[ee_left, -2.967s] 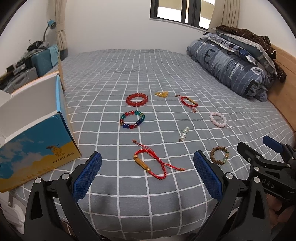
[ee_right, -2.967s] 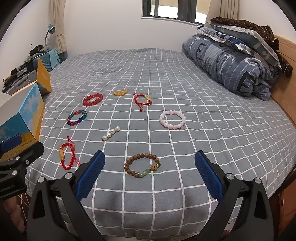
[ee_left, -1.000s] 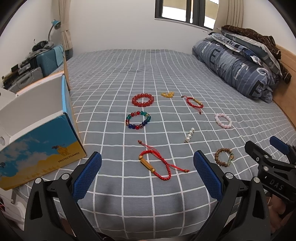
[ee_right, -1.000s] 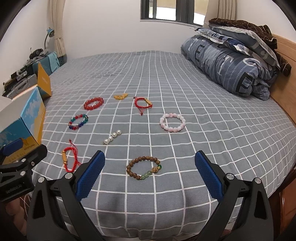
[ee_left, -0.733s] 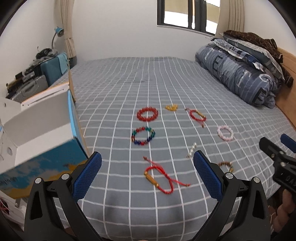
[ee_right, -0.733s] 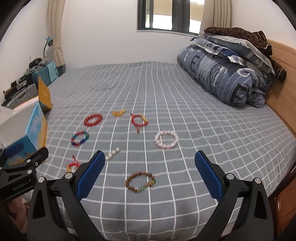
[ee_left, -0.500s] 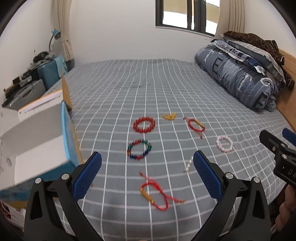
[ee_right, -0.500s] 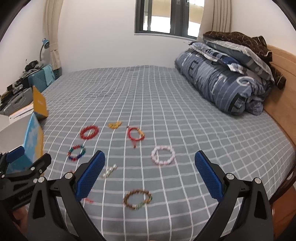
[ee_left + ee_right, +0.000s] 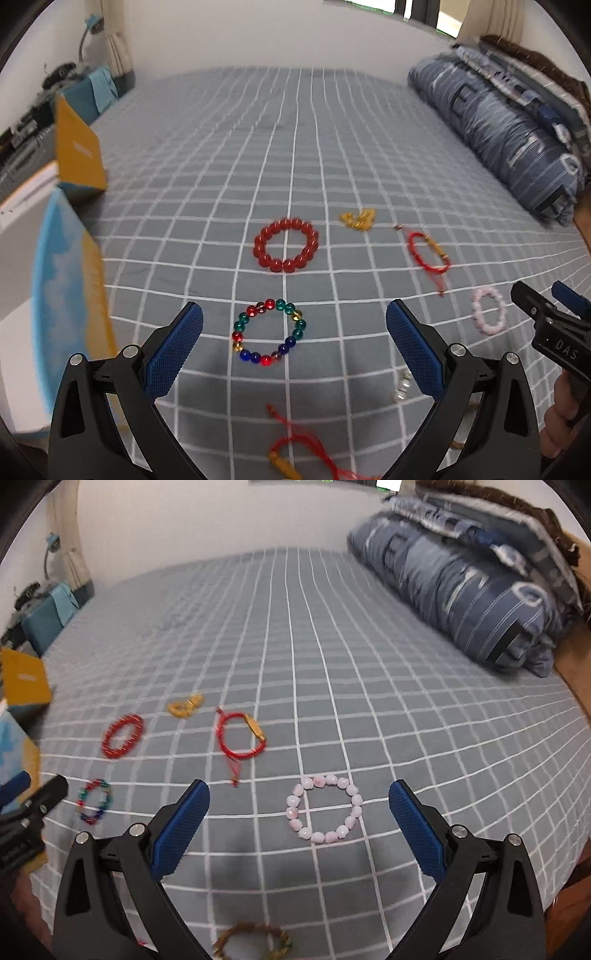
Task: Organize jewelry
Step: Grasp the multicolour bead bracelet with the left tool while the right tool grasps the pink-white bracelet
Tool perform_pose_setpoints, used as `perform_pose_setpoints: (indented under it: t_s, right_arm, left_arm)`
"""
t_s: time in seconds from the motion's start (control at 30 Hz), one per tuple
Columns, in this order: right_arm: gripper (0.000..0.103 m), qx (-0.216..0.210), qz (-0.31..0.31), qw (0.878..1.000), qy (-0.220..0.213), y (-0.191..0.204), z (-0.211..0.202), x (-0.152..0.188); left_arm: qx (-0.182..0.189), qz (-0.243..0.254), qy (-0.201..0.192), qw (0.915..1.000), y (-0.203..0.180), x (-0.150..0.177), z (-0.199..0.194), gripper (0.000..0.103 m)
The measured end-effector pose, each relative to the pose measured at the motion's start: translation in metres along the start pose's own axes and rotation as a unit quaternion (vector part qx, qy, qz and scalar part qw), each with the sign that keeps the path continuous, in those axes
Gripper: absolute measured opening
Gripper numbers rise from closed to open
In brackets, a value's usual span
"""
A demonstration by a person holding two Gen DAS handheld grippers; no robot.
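Observation:
Several bracelets lie on the grey checked bed. My left gripper point(image 9: 294, 345) is open and empty, with the multicoloured bead bracelet point(image 9: 269, 331) between its fingers, just above it. A red bead bracelet point(image 9: 286, 244), a yellow piece point(image 9: 357, 219) and a red cord bracelet point(image 9: 428, 250) lie farther off. Another red cord bracelet point(image 9: 299, 458) lies below the gripper. My right gripper point(image 9: 298, 825) is open and empty, with the pink bead bracelet point(image 9: 324, 808) between its fingers. A brown bead bracelet point(image 9: 253, 941) lies at the bottom edge.
An open blue and yellow cardboard box point(image 9: 70, 280) stands at the bed's left edge. A folded blue quilt point(image 9: 469, 579) lies along the wooden headboard at the right. Small pearl beads point(image 9: 402, 387) lie by the left gripper's right finger. Cluttered furniture point(image 9: 33, 122) stands beyond the left edge.
Both grippers have moved forward and down over the bed, so the bracelets look larger. The multicoloured and pink bracelets now sit between the open fingers. Nothing has been picked up.

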State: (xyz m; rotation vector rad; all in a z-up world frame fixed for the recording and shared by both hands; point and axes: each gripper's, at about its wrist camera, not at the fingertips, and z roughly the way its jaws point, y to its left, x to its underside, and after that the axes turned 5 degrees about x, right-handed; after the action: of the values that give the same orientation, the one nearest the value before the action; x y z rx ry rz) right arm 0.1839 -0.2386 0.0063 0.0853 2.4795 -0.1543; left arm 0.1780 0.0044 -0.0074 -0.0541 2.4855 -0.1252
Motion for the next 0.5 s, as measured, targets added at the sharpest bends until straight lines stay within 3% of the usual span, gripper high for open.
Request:
perform_pose_setpoints:
  t_s: [0.27,0.5]
  right_arm:
    - [0.094,0.006,-0.012,0.998,0.062,0.002,0.072,0.015]
    - [0.094,-0.006,-0.002,0.996,0.090,-0.003,0.097,0.022]
  left_arm:
    - [-0.027,0.008,0.055,0.9981,0.017,0.012,0.067,0.097]
    - [-0.018,-0.001,0.071,0.9973,0.023,0.018,0.080,0.097]
